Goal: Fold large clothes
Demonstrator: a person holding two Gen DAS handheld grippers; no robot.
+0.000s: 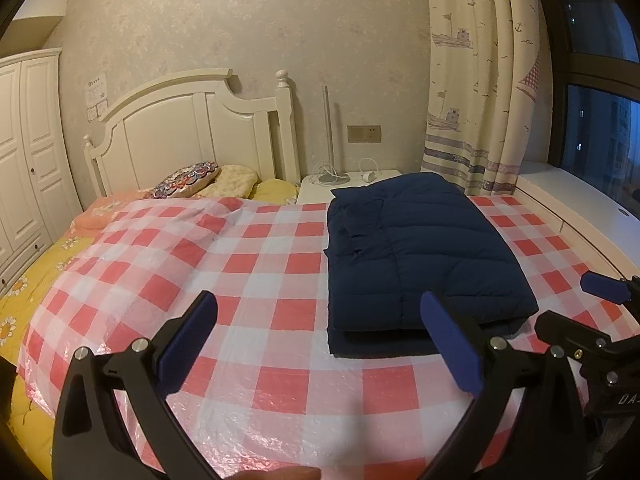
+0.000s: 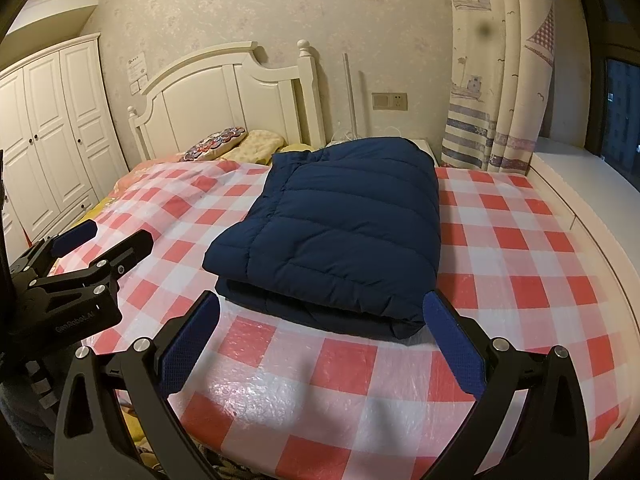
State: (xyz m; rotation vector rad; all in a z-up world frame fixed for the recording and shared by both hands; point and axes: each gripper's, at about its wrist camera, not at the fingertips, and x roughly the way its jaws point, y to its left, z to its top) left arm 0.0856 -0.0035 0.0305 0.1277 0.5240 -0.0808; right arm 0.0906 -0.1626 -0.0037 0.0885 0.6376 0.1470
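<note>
The right tongs hang spread and empty just short of the jacket, which lies at their 12 o'clock, folded into a thick navy block on the checked sheet. Its long axis runs from the near edge toward the headboard. The left tongs, also spread and empty, have it at 1 o'clock, so the right hand looks nearer. Pillows sit at 10 o'clock, well apart. Nothing stands between tongs and jacket; folding looks nearly complete.

navy quilted jacket, red-and-white checked sheet
</note>
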